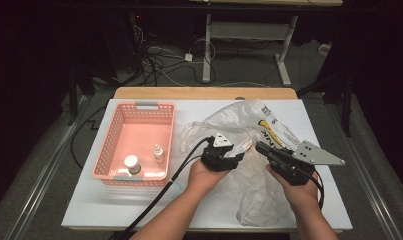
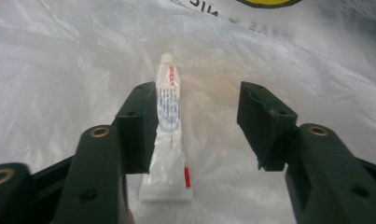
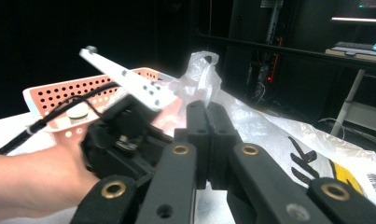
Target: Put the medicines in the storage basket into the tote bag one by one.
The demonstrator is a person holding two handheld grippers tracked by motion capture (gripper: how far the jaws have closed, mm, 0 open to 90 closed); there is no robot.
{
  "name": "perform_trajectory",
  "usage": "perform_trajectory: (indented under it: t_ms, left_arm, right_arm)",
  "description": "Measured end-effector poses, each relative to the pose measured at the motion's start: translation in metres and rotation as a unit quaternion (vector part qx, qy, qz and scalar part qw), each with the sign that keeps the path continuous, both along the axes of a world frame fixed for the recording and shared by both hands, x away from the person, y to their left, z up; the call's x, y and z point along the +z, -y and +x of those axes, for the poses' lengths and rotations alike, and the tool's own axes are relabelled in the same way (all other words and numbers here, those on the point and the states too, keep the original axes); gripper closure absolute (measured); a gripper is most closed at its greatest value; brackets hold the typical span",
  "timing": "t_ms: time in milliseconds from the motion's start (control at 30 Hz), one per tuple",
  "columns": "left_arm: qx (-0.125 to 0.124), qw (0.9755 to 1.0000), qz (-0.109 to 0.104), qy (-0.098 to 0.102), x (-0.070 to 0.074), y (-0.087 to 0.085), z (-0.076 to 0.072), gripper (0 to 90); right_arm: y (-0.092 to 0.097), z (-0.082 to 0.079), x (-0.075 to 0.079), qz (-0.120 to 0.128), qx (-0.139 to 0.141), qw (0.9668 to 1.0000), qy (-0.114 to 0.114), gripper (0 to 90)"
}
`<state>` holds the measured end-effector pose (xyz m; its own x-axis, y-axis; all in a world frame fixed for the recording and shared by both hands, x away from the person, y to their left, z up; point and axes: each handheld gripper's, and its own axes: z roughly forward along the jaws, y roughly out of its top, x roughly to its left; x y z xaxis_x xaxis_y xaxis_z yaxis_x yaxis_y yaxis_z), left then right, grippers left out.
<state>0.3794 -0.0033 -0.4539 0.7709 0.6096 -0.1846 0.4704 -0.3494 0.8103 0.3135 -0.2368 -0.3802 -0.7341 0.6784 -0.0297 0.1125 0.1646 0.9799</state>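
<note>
A small white tube (image 2: 169, 121) with blue and red print lies on a crumpled clear plastic bag (image 2: 59, 70), cap pointing away. My left gripper (image 2: 197, 100) is open around it. The tube rests against the inner face of the left-hand jaw, with a wide gap to the other jaw. From above, the left gripper (image 1: 239, 151) sits over the middle of the bag (image 1: 239, 117). My right gripper (image 1: 260, 147) points at it from the right, close by. The right gripper (image 3: 206, 109) has its jaws pressed together at the bag's edge. I cannot tell if film is pinched between them.
A pink perforated basket (image 1: 146, 105) stands at the left of the white table top (image 1: 139, 210). It holds a small dropper bottle (image 1: 159, 152) and a round white-lidded jar (image 1: 132, 163). Black cables trail off the front edge. The bag covers the table's middle and right.
</note>
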Motion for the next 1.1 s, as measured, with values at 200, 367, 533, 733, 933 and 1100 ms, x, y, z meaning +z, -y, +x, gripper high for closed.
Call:
perform_trajectory:
  t_ms: [200, 367, 533, 733, 933, 1100]
  left_arm:
    - [-0.018, 0.9998, -0.006, -0.011, 0.000, -0.017, -0.015, 33.6]
    - [-0.021, 0.9997, -0.010, -0.008, 0.000, -0.026, -0.029, 24.1]
    - [-0.021, 0.9997, -0.010, -0.003, 0.003, -0.034, -0.042, 16.0]
    - [-0.018, 0.9998, -0.007, -0.002, 0.006, -0.045, -0.053, 6.7]
    - [-0.023, 0.9997, -0.012, 0.000, 0.010, -0.053, -0.063, 0.0]
    - [-0.023, 0.9995, -0.022, 0.000, 0.017, -0.064, -0.070, 0.0]
  right_arm:
    - [-0.002, 0.001, -0.002, -0.004, 0.001, 1.0000, -0.002, 90.0]
    - [-0.002, 0.000, -0.003, -0.007, 0.000, 1.0000, -0.004, 90.0]
    - [-0.003, 0.000, -0.003, -0.007, 0.000, 1.0000, -0.004, 90.0]
    - [-0.003, 0.000, -0.002, -0.008, 0.000, 1.0000, -0.002, 90.0]
    - [-0.001, -0.001, -0.001, -0.007, -0.001, 1.0000, 0.000, 90.0]
    - [-0.001, -0.001, -0.001, -0.007, -0.002, 1.0000, 0.001, 90.0]
